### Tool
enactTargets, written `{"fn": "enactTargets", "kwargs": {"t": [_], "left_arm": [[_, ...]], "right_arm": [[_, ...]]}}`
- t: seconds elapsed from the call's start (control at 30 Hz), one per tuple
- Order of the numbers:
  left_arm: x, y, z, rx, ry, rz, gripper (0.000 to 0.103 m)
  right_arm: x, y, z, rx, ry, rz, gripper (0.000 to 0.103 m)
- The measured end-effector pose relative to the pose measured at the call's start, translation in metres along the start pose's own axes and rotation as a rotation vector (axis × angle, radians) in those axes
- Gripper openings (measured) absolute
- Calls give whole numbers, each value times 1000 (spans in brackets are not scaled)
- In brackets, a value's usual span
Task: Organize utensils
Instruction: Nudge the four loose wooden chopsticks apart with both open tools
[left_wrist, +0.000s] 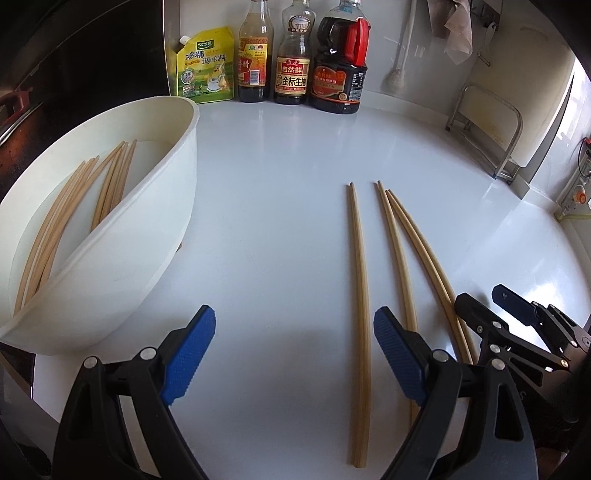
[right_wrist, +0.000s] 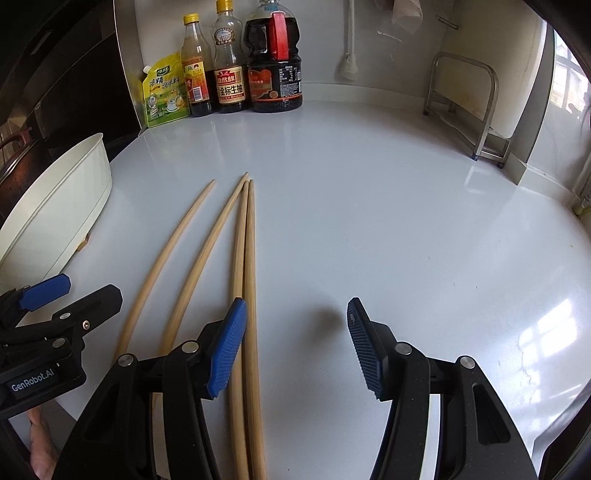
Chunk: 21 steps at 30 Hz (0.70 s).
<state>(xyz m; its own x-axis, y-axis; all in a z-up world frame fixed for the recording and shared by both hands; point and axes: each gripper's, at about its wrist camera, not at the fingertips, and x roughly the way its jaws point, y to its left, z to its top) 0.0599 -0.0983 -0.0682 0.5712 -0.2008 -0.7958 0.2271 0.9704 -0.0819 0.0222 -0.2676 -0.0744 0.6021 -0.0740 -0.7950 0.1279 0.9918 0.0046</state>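
Several wooden chopsticks (left_wrist: 360, 266) lie side by side on the white counter (left_wrist: 277, 184), tips pointing away; they also show in the right wrist view (right_wrist: 249, 266). A white oblong tub (left_wrist: 122, 258) at the left holds several more chopsticks (left_wrist: 62, 218). My left gripper (left_wrist: 295, 350) is open and empty, low over the counter, with one chopstick between its fingers. My right gripper (right_wrist: 295, 347) is open and empty, with the rightmost chopstick just inside its left finger. The right gripper also shows in the left wrist view (left_wrist: 491, 306), and the left gripper in the right wrist view (right_wrist: 70, 291).
A yellow seasoning pouch (left_wrist: 205, 68) and three sauce bottles (left_wrist: 291, 59) stand along the back wall. A metal rack (right_wrist: 469, 107) with a white board stands at the back right. A dark stove area (left_wrist: 44, 81) lies left of the tub (right_wrist: 59, 206).
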Motion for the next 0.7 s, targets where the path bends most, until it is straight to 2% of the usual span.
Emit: {"fn": "enactTargets", "kwargs": {"t": [0.33, 0.4, 0.47, 0.53, 0.7], "left_arm": [[8, -5, 3, 15, 7, 6, 86], [10, -6, 3, 21, 14, 11, 86], [11, -6, 4, 18, 14, 6, 86], [11, -7, 4, 22, 13, 7, 86], [14, -11, 6, 36, 25, 8, 86]], "right_arm": [[3, 6, -2, -43, 0, -13, 52], [3, 7, -1, -48, -6, -9, 40], [2, 8, -1, -61, -11, -20, 21], [2, 8, -1, -67, -8, -29, 10], [0, 0, -3, -41, -7, -33, 7]]}}
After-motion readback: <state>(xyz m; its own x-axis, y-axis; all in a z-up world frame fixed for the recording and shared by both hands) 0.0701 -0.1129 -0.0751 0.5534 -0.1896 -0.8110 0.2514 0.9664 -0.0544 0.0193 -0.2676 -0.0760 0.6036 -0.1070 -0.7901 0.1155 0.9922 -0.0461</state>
